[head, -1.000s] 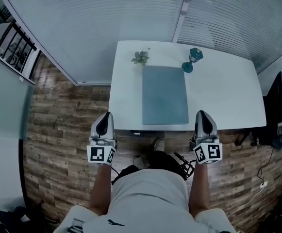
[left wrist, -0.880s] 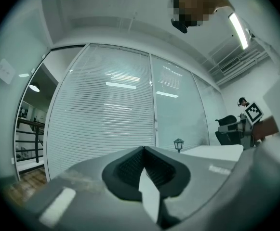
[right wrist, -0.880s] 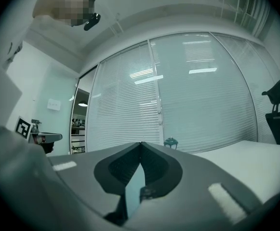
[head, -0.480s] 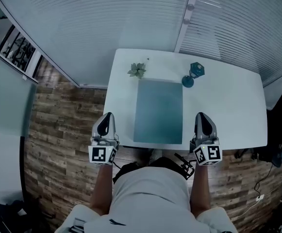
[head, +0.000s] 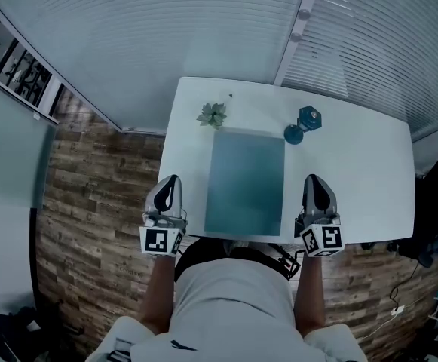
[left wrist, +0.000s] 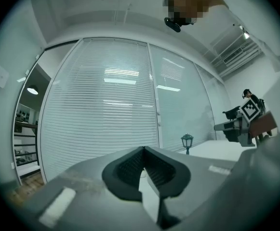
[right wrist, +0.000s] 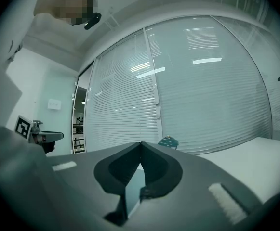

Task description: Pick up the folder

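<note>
Folder [head: 245, 181] lies flat on the table [head: 354, 164], untouched; left gripper [head: 169, 183] & right gripper [head: 314, 181] flank its near end, apart from it, both w/ jaws together, nothing held; opening, grasp & lift all left to do.

light: even, cool teal cast | glare: ceiling lamps mirrored in blinds [left wrist: 118, 71] | edges: fisheye-warped, dark vignette
</note>
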The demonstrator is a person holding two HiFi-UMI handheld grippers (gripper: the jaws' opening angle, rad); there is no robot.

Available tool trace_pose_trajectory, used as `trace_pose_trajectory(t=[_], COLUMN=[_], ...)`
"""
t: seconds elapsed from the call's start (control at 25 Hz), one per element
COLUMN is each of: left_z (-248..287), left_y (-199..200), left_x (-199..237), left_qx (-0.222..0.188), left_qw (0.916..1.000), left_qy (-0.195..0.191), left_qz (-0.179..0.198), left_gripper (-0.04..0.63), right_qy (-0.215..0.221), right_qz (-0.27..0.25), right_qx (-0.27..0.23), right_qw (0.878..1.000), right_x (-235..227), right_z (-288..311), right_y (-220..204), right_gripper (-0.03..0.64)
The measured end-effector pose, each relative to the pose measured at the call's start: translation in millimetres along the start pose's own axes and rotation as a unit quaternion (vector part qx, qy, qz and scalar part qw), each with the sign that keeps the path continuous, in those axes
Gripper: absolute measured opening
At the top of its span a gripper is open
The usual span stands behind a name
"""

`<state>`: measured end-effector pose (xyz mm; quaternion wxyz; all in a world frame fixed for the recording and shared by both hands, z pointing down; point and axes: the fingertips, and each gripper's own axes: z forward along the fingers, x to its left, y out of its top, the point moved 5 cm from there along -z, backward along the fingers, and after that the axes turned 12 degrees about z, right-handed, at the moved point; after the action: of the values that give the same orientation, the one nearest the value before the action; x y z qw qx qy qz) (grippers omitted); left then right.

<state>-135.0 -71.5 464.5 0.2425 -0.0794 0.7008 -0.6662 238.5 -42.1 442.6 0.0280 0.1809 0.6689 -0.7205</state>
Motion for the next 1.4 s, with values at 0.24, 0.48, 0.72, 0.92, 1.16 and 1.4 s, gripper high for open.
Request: trace_pose_trajectory(t=[0.24,0.48,0.72,0.92,1.16,1.4], left_z=[12.5,20.0,20.0,18.2,15.2,13.8], left_y=[-11.6,-16.8,-18.9,-21.1,-21.6,-20.7], left_x=[10.0,14.4,19.4,20.6,21.3,24.2], left_qx=[0.01,0.0,-0.005,-0.002,-0.005,-0.003], left_qw=[0.9998,0.9997,0.9995,0.9995,0.9991,0.9992], left_qy=[-0.015,-0.02,-0.02,-0.023,-0.024,-0.025], left_qz=[-0.006,-0.01,-0.022,-0.023,-0.034,-0.032], left_gripper=[0.002,0.0,0.002,0.002,0.002,0.002], right_qy=[-0.01,-0.014,-0.04,-0.049,-0.047,-0.06], right_qz=[-0.006,-0.005,0.007,0.049,0.131,0.192], right_qx=[0.007,0.017,0.062,0.135,0.284,0.383], right_qw=[1.0,1.0,0.997,0.988,0.949,0.902], right_x=[4.9,4.4,-2.1,-8.9,-10.7,-6.8], right_z=[8.6,12.4,16.8,22.1,30.6,37.0], right_y=[-4.5,-15.0,-33.1,-58.6,-109.1,-140.8], right_gripper=[0.0,0.0,0.0,0.062,0.239,0.277])
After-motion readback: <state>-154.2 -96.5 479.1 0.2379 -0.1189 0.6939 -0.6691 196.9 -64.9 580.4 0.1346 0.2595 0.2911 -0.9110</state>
